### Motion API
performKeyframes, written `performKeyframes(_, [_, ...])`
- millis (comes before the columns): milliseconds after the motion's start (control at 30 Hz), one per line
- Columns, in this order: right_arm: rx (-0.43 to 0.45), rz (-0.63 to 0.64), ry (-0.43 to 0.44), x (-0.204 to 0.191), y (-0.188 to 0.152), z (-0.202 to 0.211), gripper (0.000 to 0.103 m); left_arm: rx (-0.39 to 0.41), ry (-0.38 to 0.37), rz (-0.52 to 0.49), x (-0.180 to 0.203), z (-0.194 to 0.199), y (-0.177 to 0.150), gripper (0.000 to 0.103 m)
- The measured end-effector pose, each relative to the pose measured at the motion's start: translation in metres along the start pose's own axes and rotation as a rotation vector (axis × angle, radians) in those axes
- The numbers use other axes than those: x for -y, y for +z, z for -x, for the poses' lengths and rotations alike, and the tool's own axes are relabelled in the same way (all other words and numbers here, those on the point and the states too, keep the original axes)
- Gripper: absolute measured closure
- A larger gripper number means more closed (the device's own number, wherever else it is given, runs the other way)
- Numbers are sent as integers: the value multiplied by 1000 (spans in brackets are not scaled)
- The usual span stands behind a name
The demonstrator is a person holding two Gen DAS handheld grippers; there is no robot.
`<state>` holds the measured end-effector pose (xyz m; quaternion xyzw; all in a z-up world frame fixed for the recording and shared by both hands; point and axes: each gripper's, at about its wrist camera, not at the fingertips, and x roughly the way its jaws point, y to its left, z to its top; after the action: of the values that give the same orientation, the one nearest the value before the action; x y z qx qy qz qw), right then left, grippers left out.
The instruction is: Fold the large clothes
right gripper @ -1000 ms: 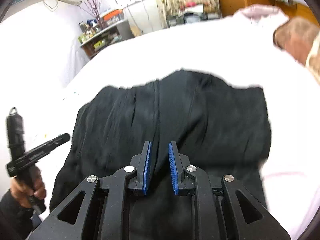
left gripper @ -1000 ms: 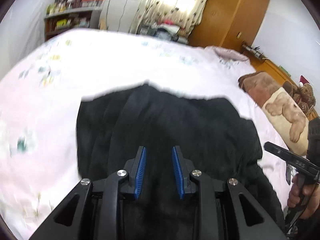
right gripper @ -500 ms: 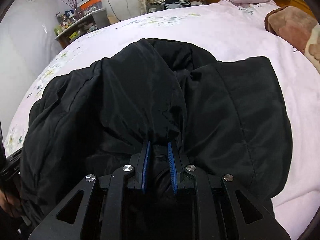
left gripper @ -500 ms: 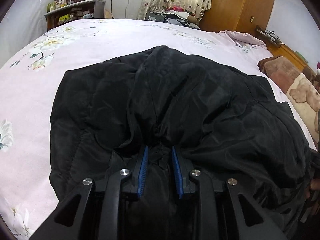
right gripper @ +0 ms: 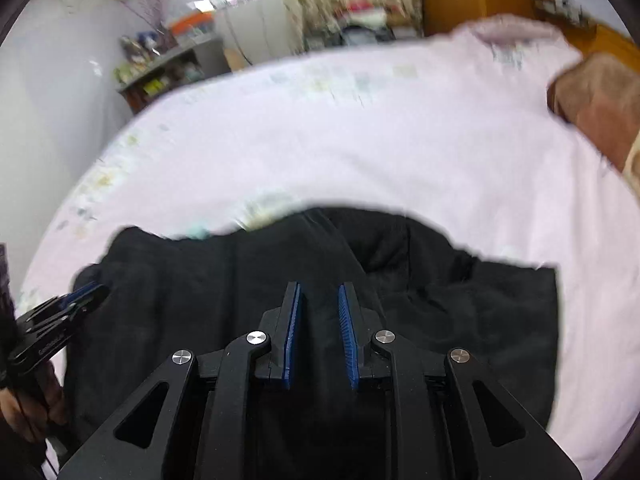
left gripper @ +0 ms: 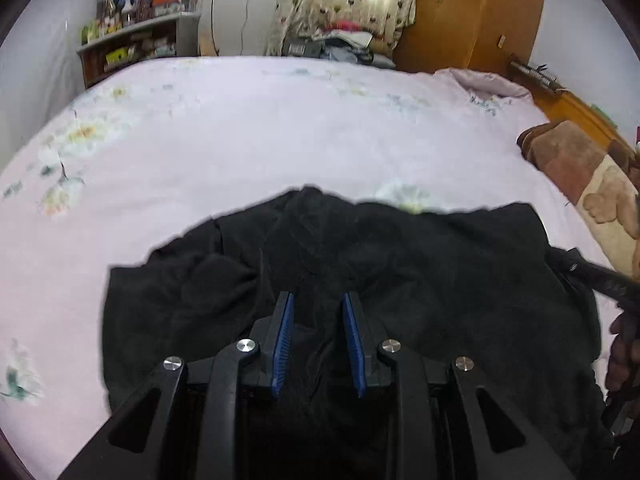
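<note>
Below both grippers, a black garment (left gripper: 400, 280) was seen lying crumpled on the near part of a pale pink floral bed sheet (left gripper: 280, 128). The left gripper (left gripper: 318, 338) was held over the garment's middle, its blue-padded fingers (left gripper: 283, 336) set apart with only dark cloth visible beneath the gap between them; nothing was clamped, although contact with the fabric could not be judged. The right gripper (right gripper: 319, 332) was likewise held over the garment (right gripper: 440, 312), its blue-padded fingers (right gripper: 347, 332) parted and nothing pinched between them. In the right wrist view, much blurred, the left gripper (right gripper: 78, 300) was seen at the garment's left edge, and in the left wrist view part of the right gripper (left gripper: 600, 276) was seen at the garment's right edge. A brown blanket with a bear pattern (left gripper: 588, 176) was observed at the right side of the bed, apart from the garment.
</note>
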<state>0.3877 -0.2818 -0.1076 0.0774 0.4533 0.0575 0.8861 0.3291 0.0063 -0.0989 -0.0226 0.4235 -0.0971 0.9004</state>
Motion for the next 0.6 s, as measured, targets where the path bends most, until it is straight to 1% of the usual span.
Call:
performKeyframes(33, [-37, -2, -14, 5, -7, -16, 83, 0, 2, -8, 2, -2, -4, 76])
performKeyframes(67, [-47, -5, -12, 5, -12, -19, 83, 1, -3, -12, 3, -3, -7, 76])
performKeyframes(133, [-28, -30, 15, 12, -24, -17, 83, 5, -12, -20, 4, 6, -8, 76])
performKeyframes(167, [-25, -39, 18, 14, -24, -13, 83, 6, -14, -24, 6, 10, -6, 76])
performKeyframes(200, [-19, -52, 15, 15, -23, -5, 83, 14, -18, -26, 6, 20, -6, 76])
performKeyframes(267, [24, -55, 12, 13, -23, 18, 83, 49, -51, -25, 5, 42, -10, 76])
performKeyframes(300, [72, -49, 28, 9, -25, 37, 83, 68, -70, -24, 7, 57, -15, 76])
performKeyframes(333, [101, -42, 44, 5, -27, 51, 83, 83, -88, -24, 9, 69, -19, 76])
performKeyframes(400, [128, -25, 100, -9, -43, 79, 83, 99, -127, -23, 12, 91, -34, 76])
performKeyframes(433, [118, -7, 121, -17, -54, 85, 83, 94, -148, -23, 16, 99, -44, 76])
performKeyframes(500, [85, 28, 136, -33, -70, 86, 83, 69, -170, -34, 26, 105, -64, 76])
performKeyframes(567, [44, 56, 156, -48, -92, 83, 83, 38, -170, -43, 34, 101, -81, 76])
performKeyframes(600, [21, 76, 153, -55, -102, 78, 83, 3, -173, -33, 36, 93, -89, 76])
